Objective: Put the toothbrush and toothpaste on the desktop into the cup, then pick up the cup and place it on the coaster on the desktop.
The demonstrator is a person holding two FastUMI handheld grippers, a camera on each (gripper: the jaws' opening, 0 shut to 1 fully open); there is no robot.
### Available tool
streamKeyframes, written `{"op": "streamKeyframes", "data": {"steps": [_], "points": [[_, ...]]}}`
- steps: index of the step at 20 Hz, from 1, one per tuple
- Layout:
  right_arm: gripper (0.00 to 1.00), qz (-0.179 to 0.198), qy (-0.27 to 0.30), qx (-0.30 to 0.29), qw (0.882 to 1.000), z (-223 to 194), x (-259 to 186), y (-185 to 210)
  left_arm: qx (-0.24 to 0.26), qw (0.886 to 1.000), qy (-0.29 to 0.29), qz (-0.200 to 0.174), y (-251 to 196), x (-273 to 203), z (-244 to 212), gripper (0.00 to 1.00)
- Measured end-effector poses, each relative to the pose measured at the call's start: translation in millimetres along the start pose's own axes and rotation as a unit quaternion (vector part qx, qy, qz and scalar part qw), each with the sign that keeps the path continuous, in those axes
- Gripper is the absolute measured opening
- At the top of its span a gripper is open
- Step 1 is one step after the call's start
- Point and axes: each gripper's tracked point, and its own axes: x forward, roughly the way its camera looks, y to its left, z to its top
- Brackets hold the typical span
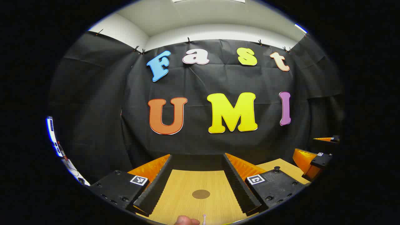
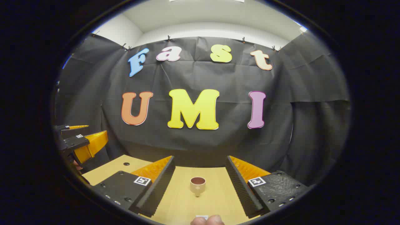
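In the left gripper view, the left gripper (image 1: pixel 200 187) is seen with its jaws spread wide, nothing grasped between them. A flat, round, brown coaster (image 1: pixel 201 194) is seen lying on the pale wooden desktop (image 1: pixel 184 193), in the gap between the two fingers and touching neither. At the bottom edge, just below the coaster, the small whitish tip of a slender object (image 1: pixel 204 218) is seen standing roughly upright; whether it is the toothbrush cannot be told. A fingertip (image 1: pixel 186 221) is seen beside it. The right gripper (image 1: pixel 315 156) is seen at the right, off the desktop's edge.

In the right gripper view, the right gripper (image 2: pixel 200 187) is likewise held released, jaws wide apart. A small beige cup with a dark brown inside (image 2: pixel 197 185) is seen upright on the desktop, mouth upward, centred between the fingers and apart from both. A small white object (image 2: pixel 201 216) and fingertips (image 2: pixel 207 220) are seen at the bottom edge. The left gripper is seen at the far left.
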Motion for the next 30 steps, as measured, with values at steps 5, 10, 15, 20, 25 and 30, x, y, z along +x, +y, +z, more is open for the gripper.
{"op": "streamKeyframes", "data": {"steps": [5, 10, 15, 20, 25, 30], "points": [[0.96, 0.005, 0.005, -0.001, 1.000, -3.4, 3.4, 2.6, 0.001, 1.000, 0.002, 0.009, 7.4, 0.6, -0.7, 0.99], [0.96, 0.004, 0.009, 0.003, 1.000, -4.8, 8.2, 2.9, 0.005, 1.000, 0.007, 0.011, 9.8, 1.6, -2.5, 0.99], [0.96, 0.003, 0.011, 0.011, 1.000, -4.6, 13.5, 4.0, 0.008, 1.000, 0.011, 0.018, 16.2, 2.7, -5.0, 0.99], [0.96, 0.014, 0.008, -0.002, 1.000, -3.1, 14.4, 7.5, 0.005, 1.000, 0.016, 0.018, 15.0, 4.4, -7.7, 0.99], [0.96, 0.007, 0.016, -0.005, 1.000, -8.8, 14.4, 0.2, 0.000, 1.000, 0.012, 0.015, 10.3, 5.9, -7.8, 0.99], [0.96, -0.003, 0.026, -0.010, 1.000, -14.0, 14.6, -10.8, -0.007, 1.000, 0.020, 0.005, 1.0, 8.2, -15.9, 0.99]]}}
